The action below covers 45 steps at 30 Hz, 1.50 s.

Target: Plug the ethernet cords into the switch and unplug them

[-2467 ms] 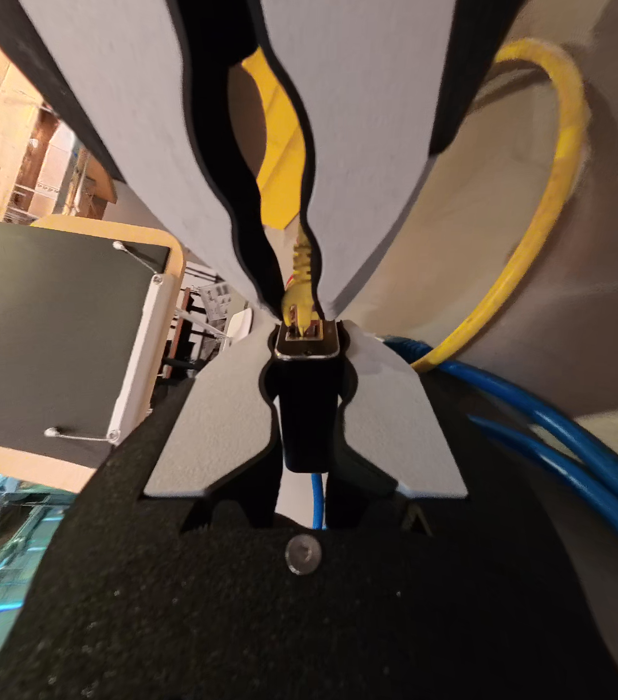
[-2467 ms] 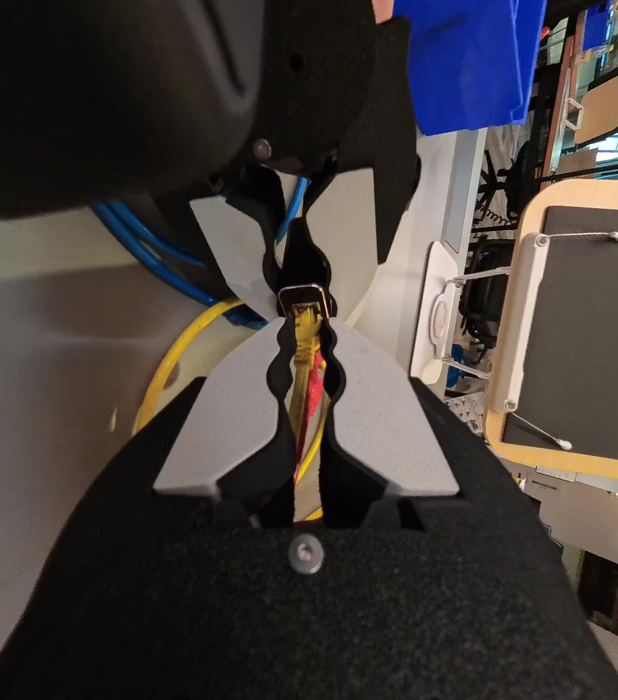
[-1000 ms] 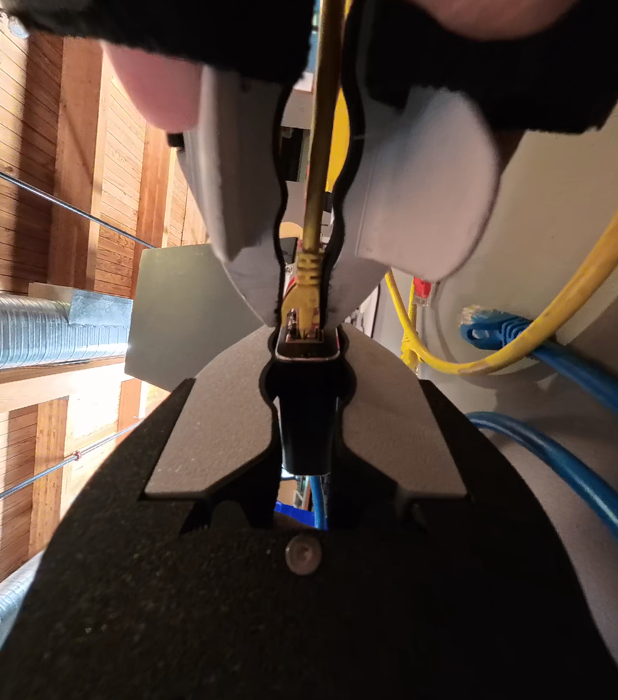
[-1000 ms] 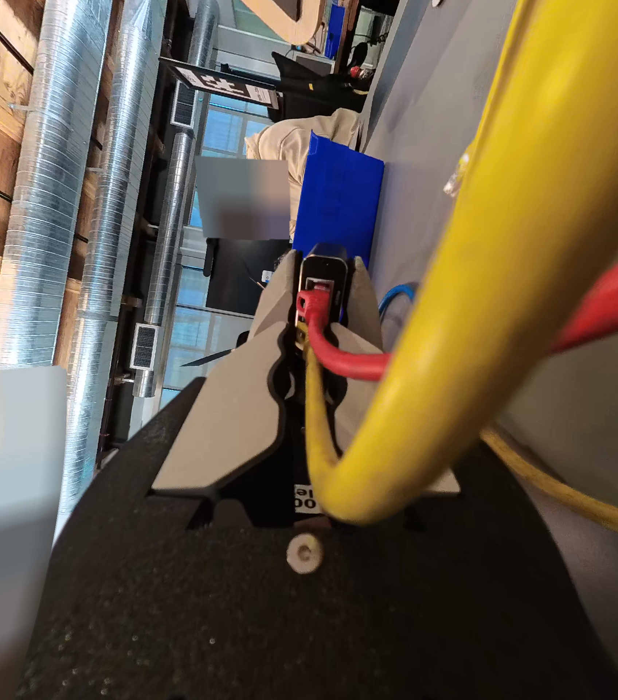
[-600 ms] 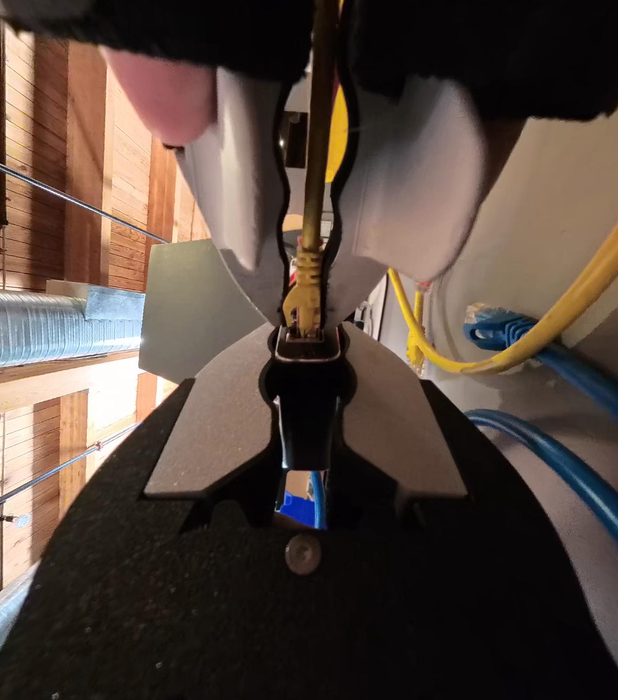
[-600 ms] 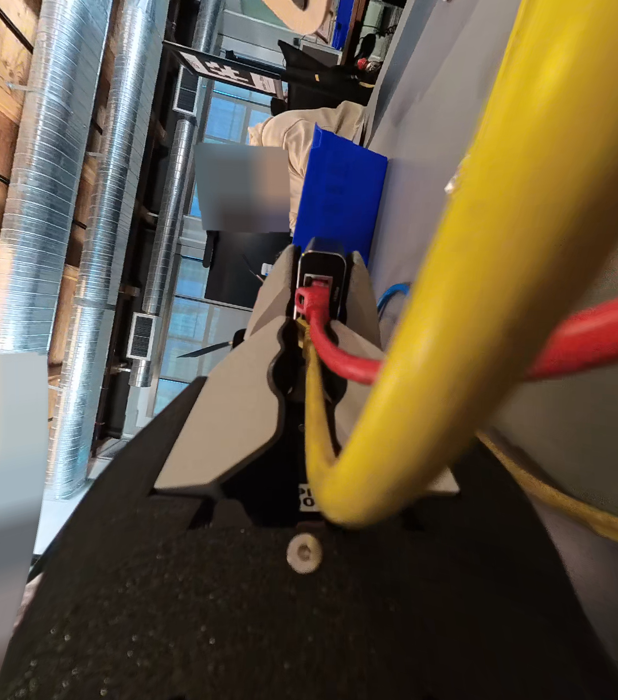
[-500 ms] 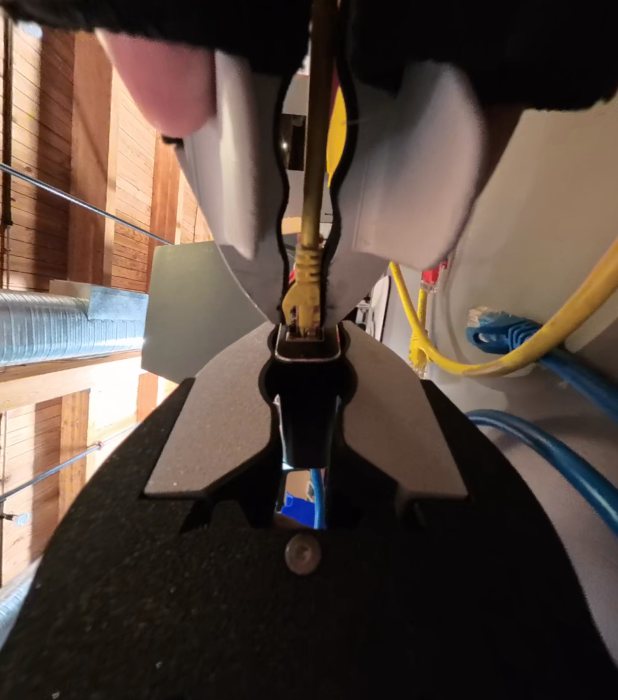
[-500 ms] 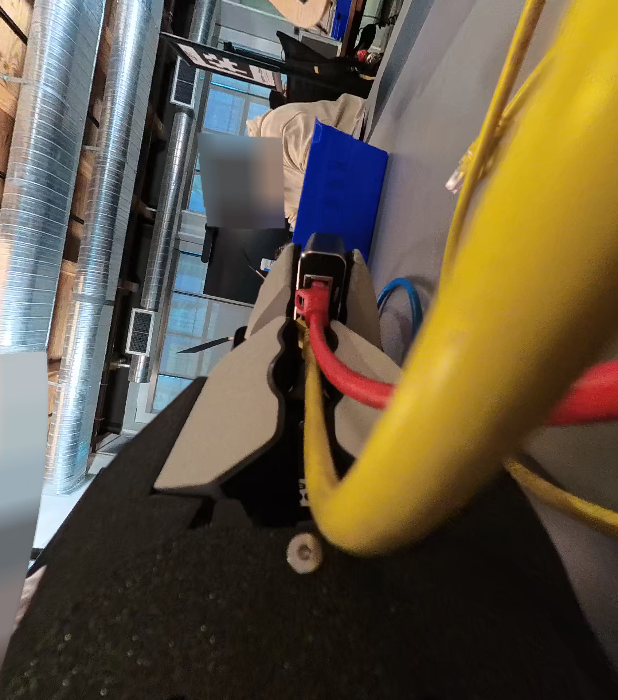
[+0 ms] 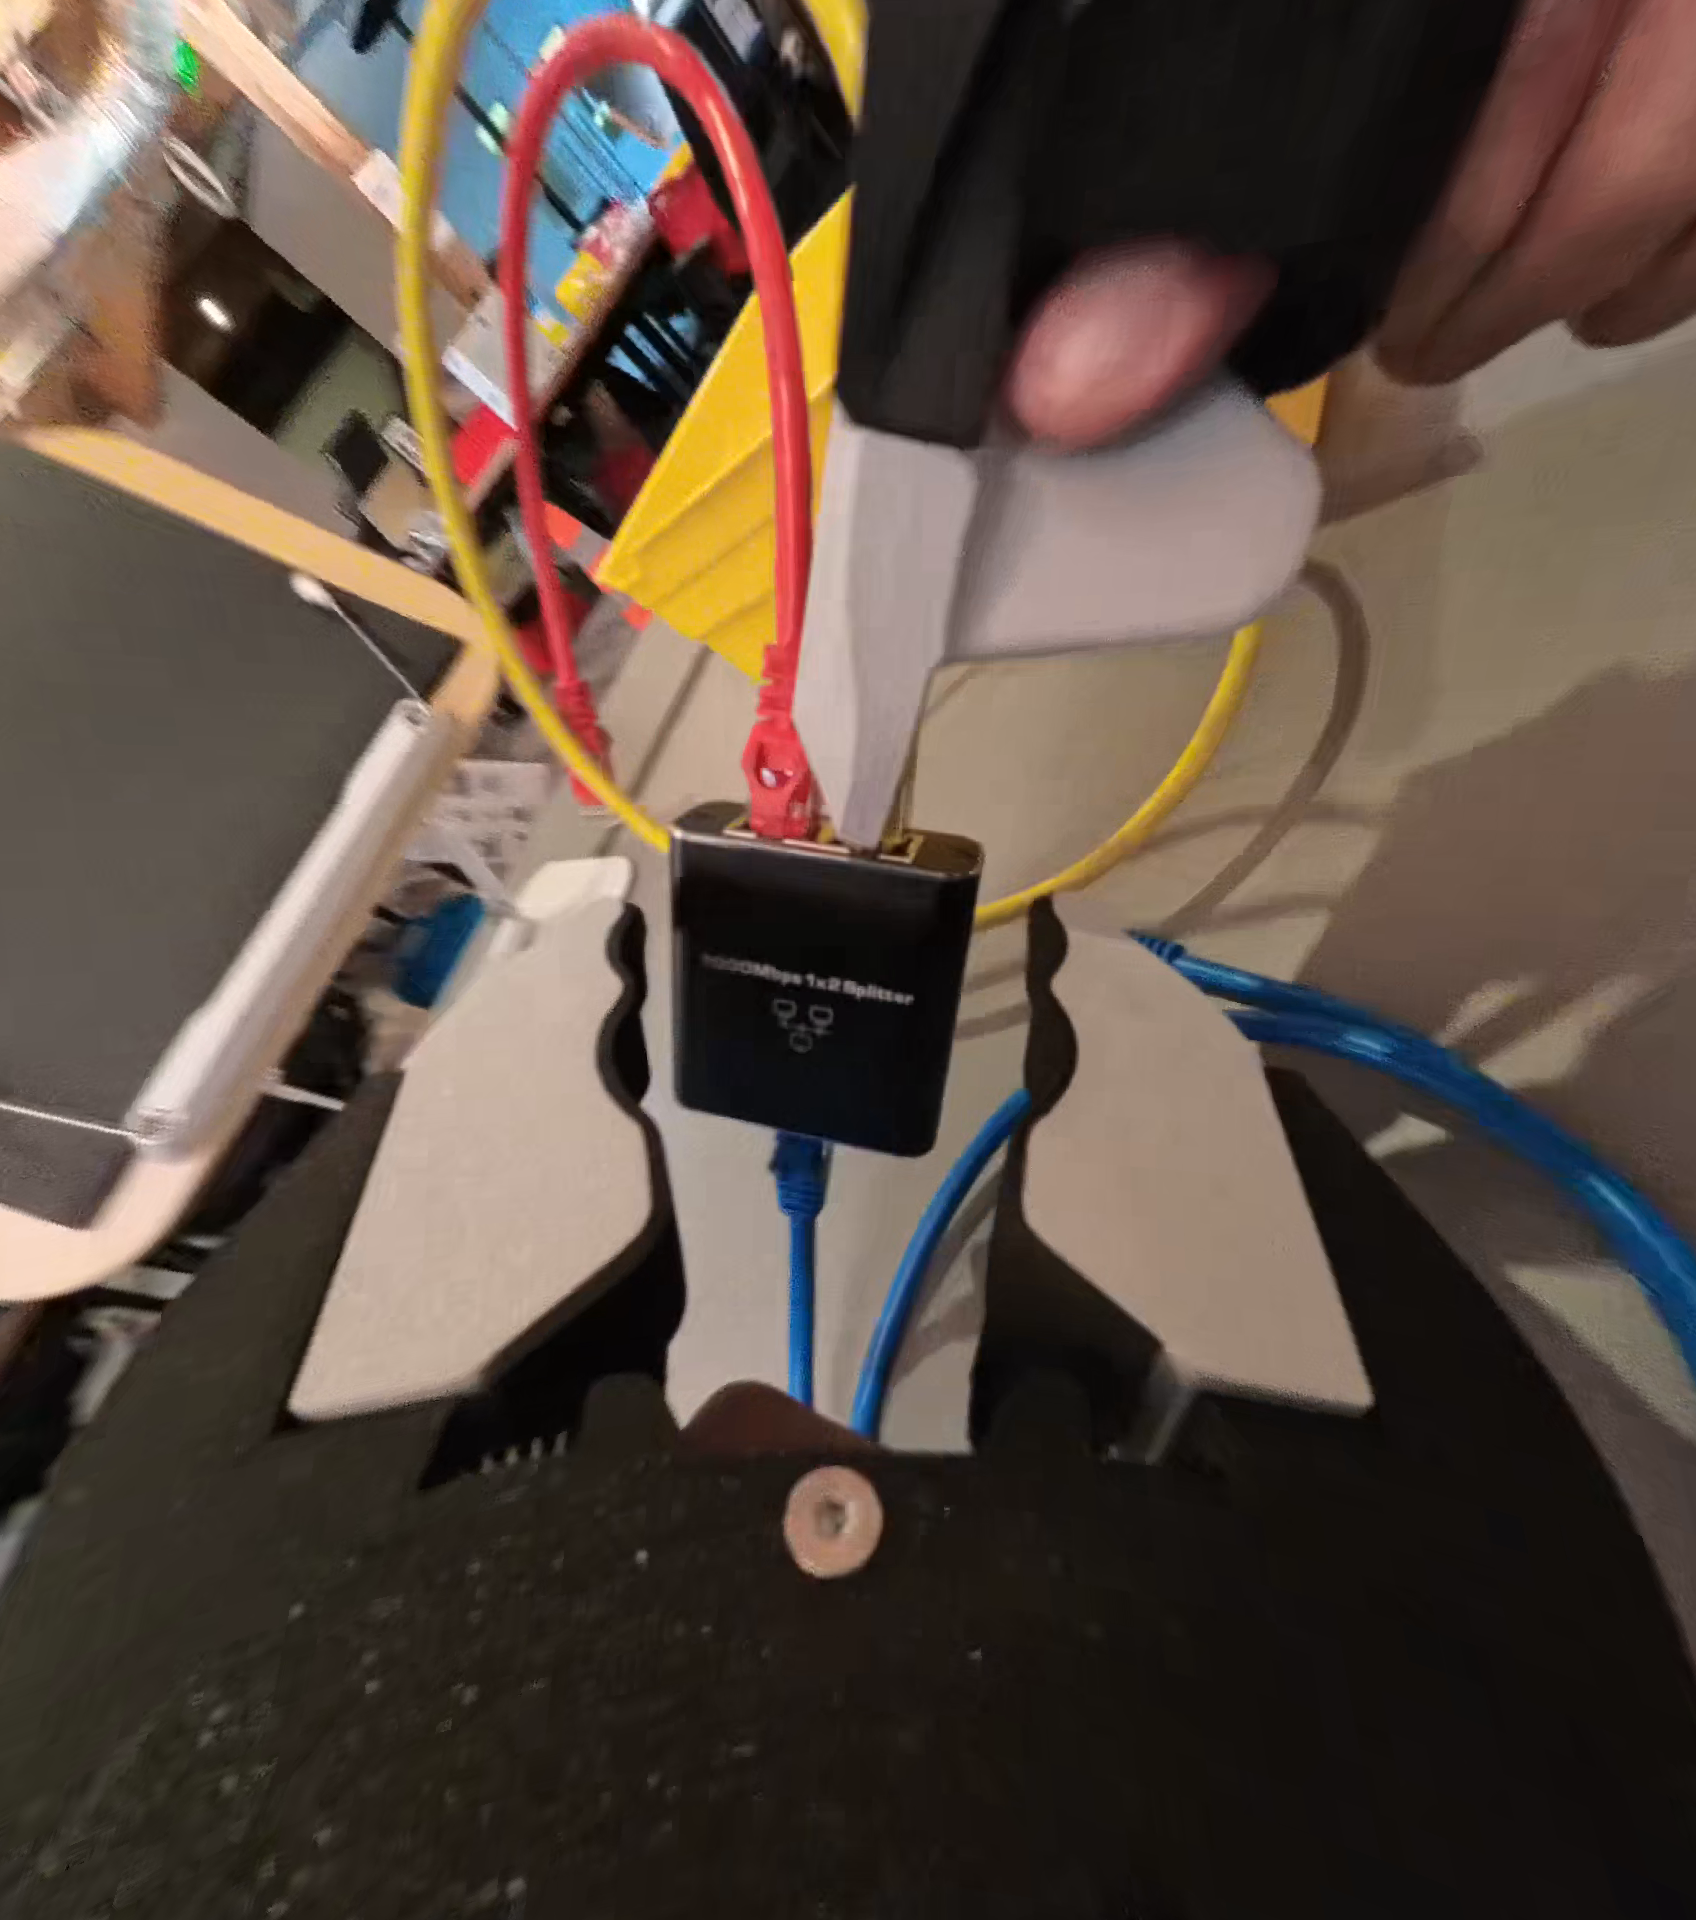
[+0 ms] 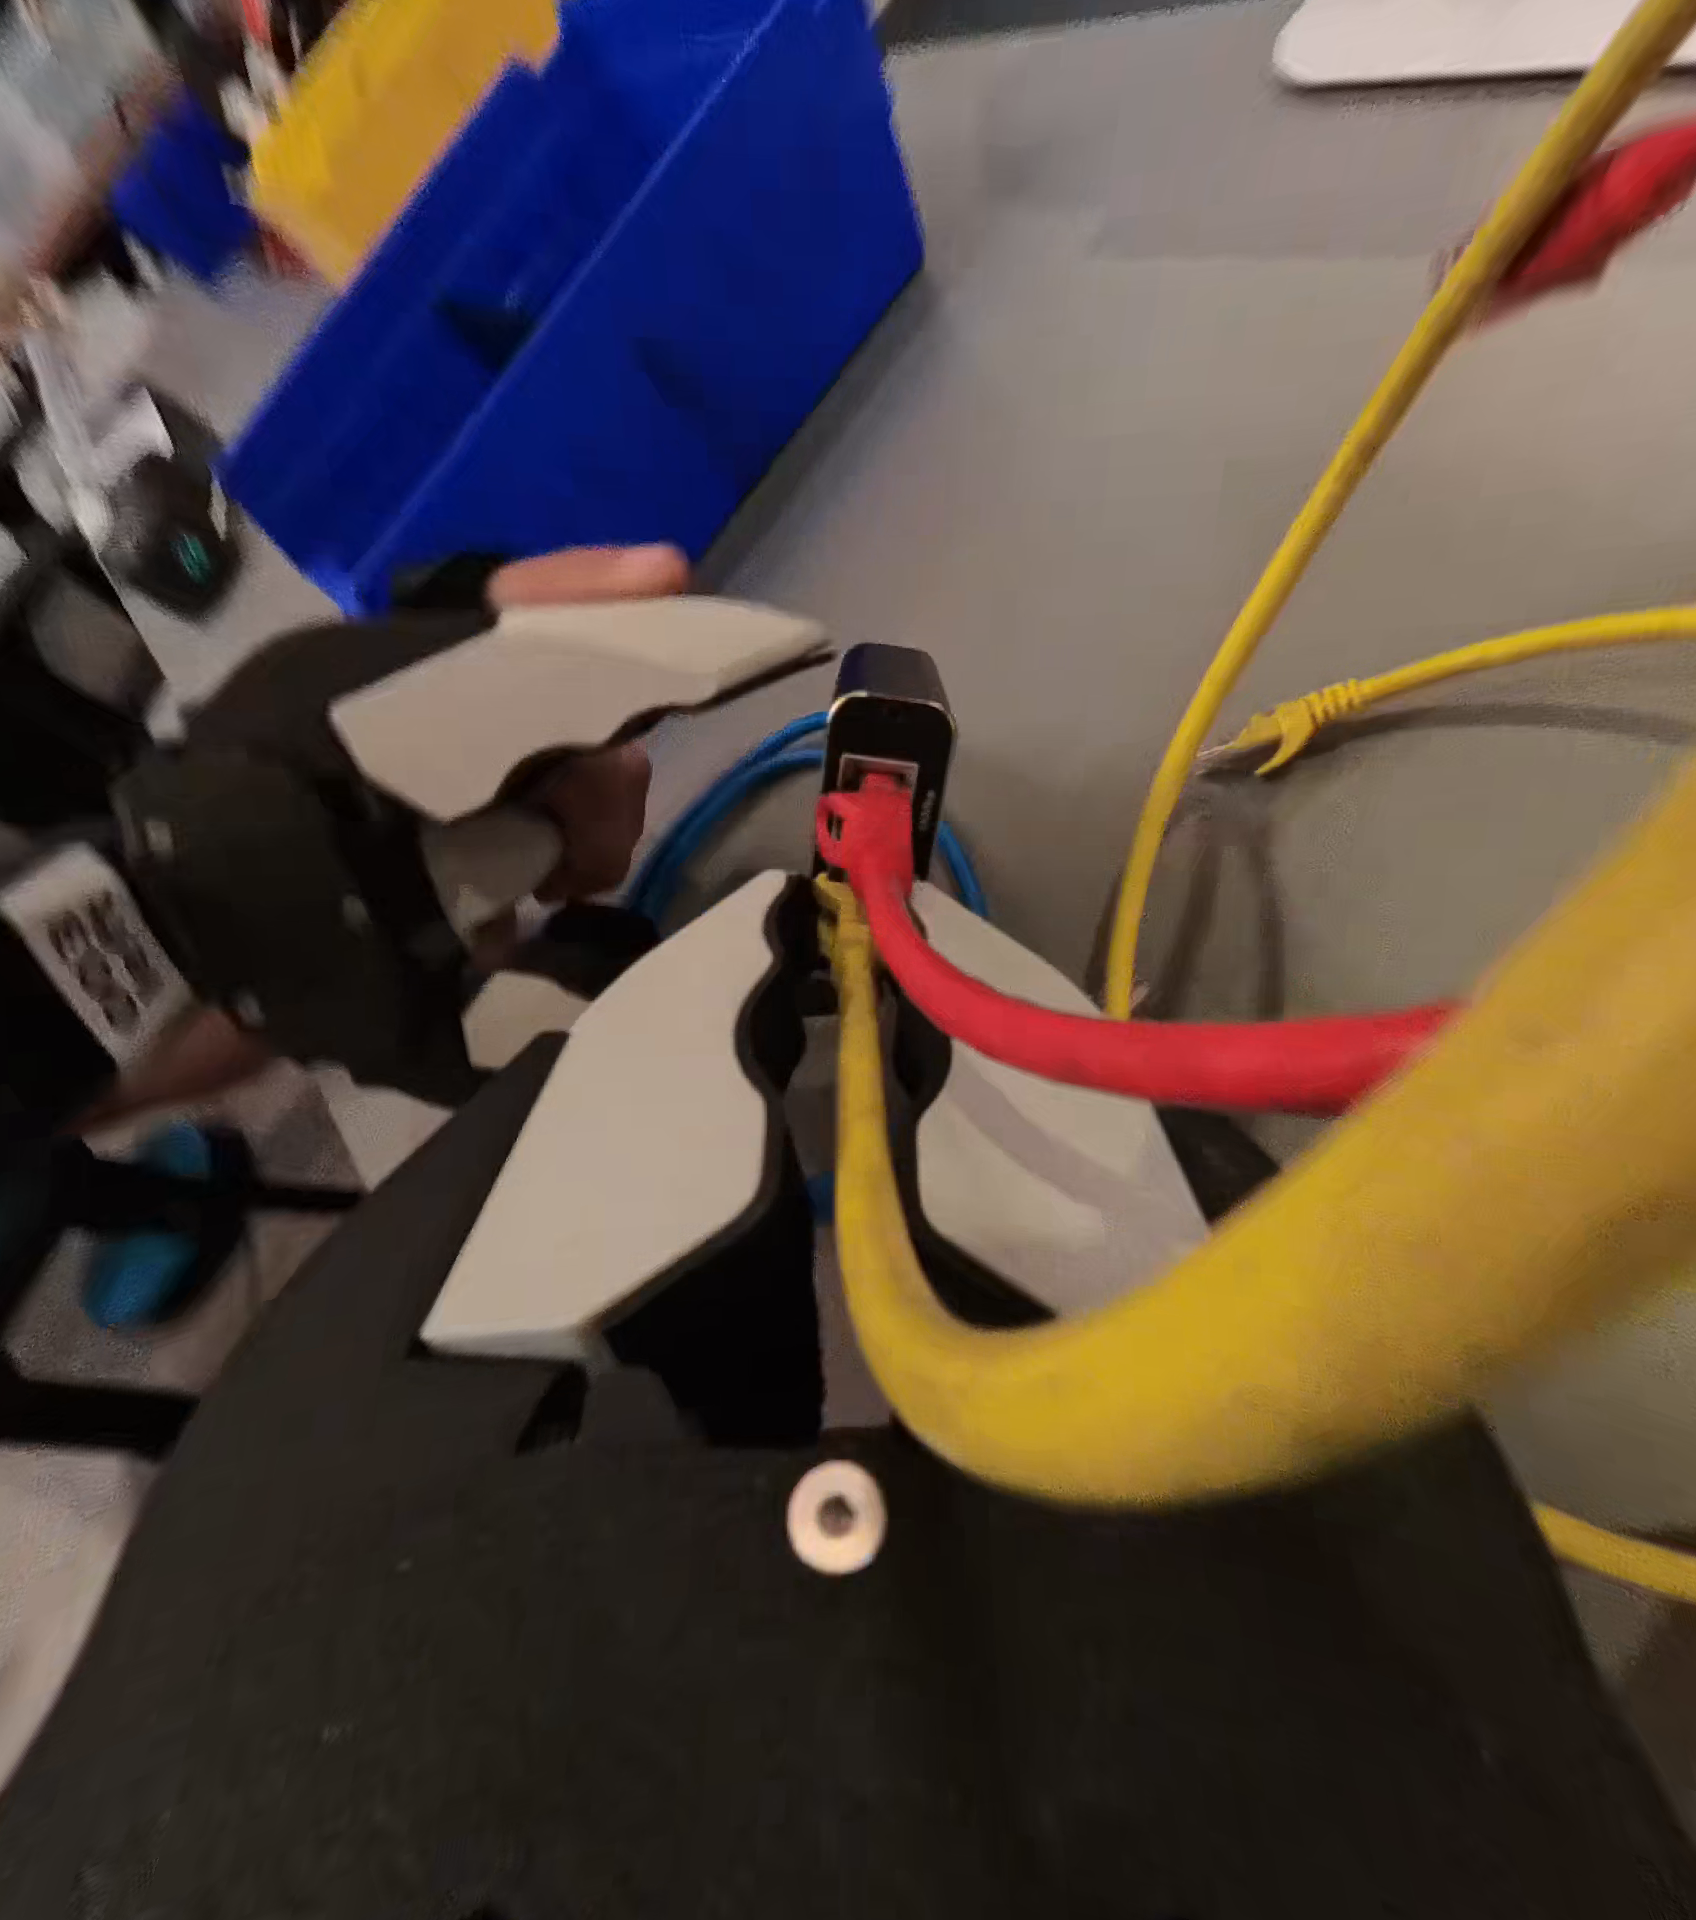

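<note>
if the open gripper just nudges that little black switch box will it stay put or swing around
It would probably shift easily: the switch looks small and light, sitting loose between the open left gripper fingers. The red cord and blue cord plugged into it would likely tug it. The right gripper, shut on the yellow cord, may anchor it somewhat.

Grey bench [image 10: 1083, 343] carries workshop clutter. Two blue bins [image 10: 615, 301] sit side by side at far edge in right wrist view; yellow bin [image 10: 387, 114] behind them, blurred. Thin yellow cord [image 10: 1509, 639] trails across surface, its free plug [image 10: 1280, 727] lying on bench. Blue cord [image 9: 1509, 1132] loops over bench in left wrist view, grey cable [image 9: 1343, 727] curving beyond it. White flat object [image 10: 1509, 42] at far corner, kind unclear.
</note>
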### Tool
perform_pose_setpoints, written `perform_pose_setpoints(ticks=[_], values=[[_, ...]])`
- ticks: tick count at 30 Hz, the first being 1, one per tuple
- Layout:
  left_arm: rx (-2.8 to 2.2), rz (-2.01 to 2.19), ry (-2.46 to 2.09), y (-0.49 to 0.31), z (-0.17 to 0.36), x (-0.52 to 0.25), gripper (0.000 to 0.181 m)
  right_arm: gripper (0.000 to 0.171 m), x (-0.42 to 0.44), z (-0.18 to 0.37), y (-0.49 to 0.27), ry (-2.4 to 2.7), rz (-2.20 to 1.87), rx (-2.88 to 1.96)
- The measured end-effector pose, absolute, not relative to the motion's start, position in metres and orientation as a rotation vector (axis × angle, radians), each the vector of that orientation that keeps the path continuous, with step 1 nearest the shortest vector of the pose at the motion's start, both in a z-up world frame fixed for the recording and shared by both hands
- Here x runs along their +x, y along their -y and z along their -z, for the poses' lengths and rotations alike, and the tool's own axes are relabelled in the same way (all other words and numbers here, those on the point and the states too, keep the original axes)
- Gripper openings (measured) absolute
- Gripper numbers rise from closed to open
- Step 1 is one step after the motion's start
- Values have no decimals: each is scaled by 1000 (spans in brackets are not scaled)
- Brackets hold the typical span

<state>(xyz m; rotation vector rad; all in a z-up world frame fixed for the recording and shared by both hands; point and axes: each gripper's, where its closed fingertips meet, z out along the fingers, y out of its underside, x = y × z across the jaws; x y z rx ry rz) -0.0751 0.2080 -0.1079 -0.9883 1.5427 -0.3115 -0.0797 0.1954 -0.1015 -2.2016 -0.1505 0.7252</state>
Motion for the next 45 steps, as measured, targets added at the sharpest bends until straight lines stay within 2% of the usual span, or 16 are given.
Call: perform_pose_setpoints(ticks=[4,7,12,15,16,18,20,26,32,39,45], values=[[-1111,419,-1556,-218,114,-77,76,15,-91,90,-193,427,-612,-2276],[-1208,695,-1573,-209,106,-81,81,14,-92,79,-193,637,-463,-2295],[-1251,1175,-1577,-191,80,-97,53,15,-95,62,-179,1016,-389,-2306],[-1194,1170,-1655,-176,86,-97,50,15,-106,60,-166,1283,-421,-2265],[-1181,1157,-1680,-171,89,-96,41,15,-107,62,-165,1333,-419,-2275],[-1190,1113,-1681,-175,93,-94,36,14,-105,66,-169,1379,-383,-2285],[-1233,1216,-1680,-177,92,-96,28,16,-107,65,-177,1319,-409,-2216],[-1294,1667,-1541,-169,78,-97,27,23,-104,29,-191,682,-848,-1799],[-1313,1976,-1400,-165,69,-96,27,27,-106,46,-183,424,-1027,-1702],[-1324,2039,-1379,-162,72,-94,26,14,-109,47,-187,311,-1209,-1618],[-1340,2040,-1381,-162,74,-94,27,13,-108,51,-187,306,-1177,-1597]])
